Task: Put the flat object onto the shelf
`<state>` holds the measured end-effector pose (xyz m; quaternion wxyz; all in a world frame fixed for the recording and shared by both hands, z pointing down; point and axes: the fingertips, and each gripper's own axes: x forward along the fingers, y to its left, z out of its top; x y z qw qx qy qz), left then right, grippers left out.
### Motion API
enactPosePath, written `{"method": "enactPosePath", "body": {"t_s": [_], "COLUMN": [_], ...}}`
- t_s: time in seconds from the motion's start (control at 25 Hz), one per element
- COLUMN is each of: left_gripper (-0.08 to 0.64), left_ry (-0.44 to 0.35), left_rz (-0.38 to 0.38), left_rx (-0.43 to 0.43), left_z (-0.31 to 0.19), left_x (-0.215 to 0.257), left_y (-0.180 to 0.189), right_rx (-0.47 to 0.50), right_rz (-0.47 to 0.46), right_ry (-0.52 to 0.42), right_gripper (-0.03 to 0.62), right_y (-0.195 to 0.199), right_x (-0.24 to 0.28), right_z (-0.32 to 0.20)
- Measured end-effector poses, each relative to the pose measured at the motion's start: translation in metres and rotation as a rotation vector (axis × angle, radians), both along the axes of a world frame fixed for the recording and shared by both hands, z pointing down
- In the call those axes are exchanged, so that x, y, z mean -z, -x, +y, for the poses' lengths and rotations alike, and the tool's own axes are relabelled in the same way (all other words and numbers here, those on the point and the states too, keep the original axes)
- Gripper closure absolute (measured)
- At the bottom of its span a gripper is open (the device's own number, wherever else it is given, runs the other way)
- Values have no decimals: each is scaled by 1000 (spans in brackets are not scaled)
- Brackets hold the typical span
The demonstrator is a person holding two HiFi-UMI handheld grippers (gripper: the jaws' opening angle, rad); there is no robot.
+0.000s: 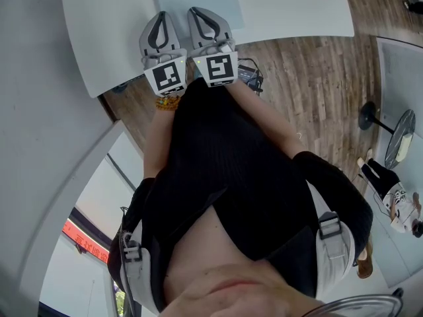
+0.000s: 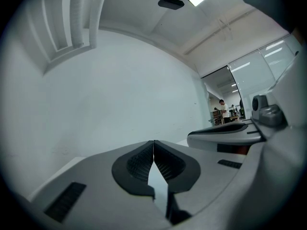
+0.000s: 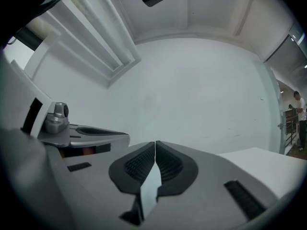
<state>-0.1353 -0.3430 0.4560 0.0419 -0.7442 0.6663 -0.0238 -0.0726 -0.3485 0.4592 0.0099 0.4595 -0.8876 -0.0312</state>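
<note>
Flat object sits in neither tongs: left tongs (image 1: 161, 16) and right tongs (image 1: 200, 12) are pressed together, empty, over the tabletop (image 1: 99, 38). Approaching closed could shove it away.

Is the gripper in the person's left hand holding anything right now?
No, the left gripper has its jaws pressed together with nothing between them.

Head cam steeply down; L/R cams level, sharing white wall (image 2: 120, 90).
</note>
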Motion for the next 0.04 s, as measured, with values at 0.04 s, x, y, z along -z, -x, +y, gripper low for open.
{"method": "enactPosePath", "body": {"t_s": [0.04], "left_gripper": [546], "left_ry": [2], "left_rz": [-4], "left_rx": [-1], "left_z": [-1], "left_x": [0], "left_y": [0], "right_rx": [1], "right_rz": [-4], "right_ry": [2], "right_gripper": [561], "right_y": [1], "right_x": [-1], "right_z": [-1]}}
